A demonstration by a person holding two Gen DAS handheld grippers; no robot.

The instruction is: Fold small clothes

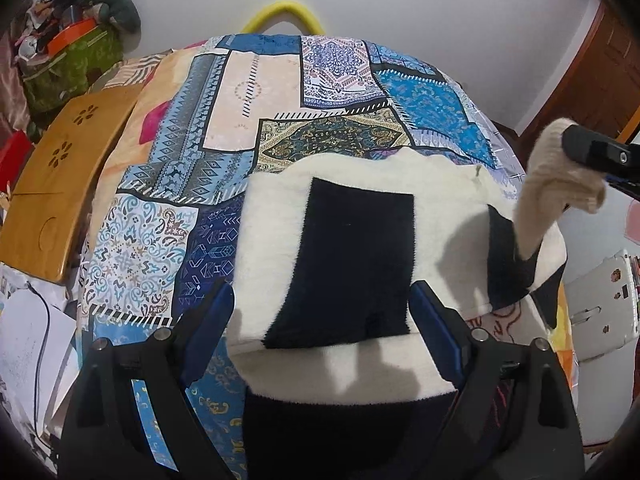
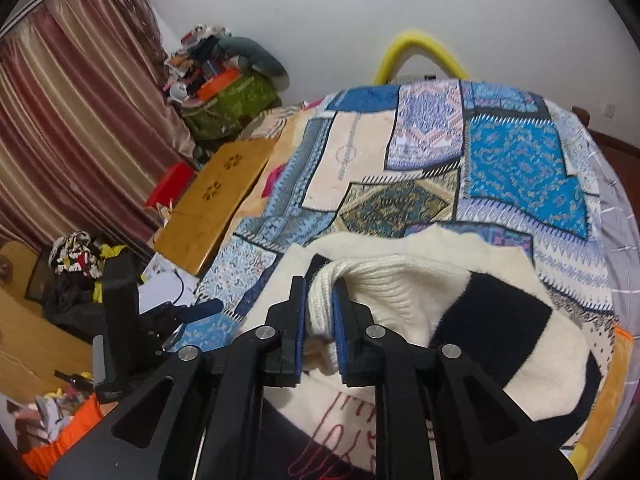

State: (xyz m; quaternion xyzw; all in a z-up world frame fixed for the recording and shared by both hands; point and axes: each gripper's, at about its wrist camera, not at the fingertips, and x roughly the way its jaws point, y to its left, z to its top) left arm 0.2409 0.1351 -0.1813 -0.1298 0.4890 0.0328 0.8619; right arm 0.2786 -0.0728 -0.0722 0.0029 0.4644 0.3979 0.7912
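A fuzzy cream sweater (image 1: 272, 220) with black panels lies spread on the patchwork bedspread (image 1: 240, 100). My left gripper (image 1: 322, 296) hovers open over its near part, one finger on each side of the black centre panel, holding nothing. At the right of the left wrist view, my right gripper (image 1: 592, 152) holds the ribbed cream sleeve cuff (image 1: 552, 168) up off the bed, with the sleeve hanging down to the body. In the right wrist view the right gripper (image 2: 319, 284) is shut on the cuff (image 2: 360, 276), above the sweater (image 2: 480, 320).
A wooden lap table (image 1: 60, 168) lies along the bed's left edge. Behind it is a green bag piled with clutter (image 1: 68, 64). A yellow tube (image 1: 284, 8) arches at the bed's far end. Striped curtains (image 2: 60, 120) hang at the left, and a white device (image 1: 600, 308) sits at the right.
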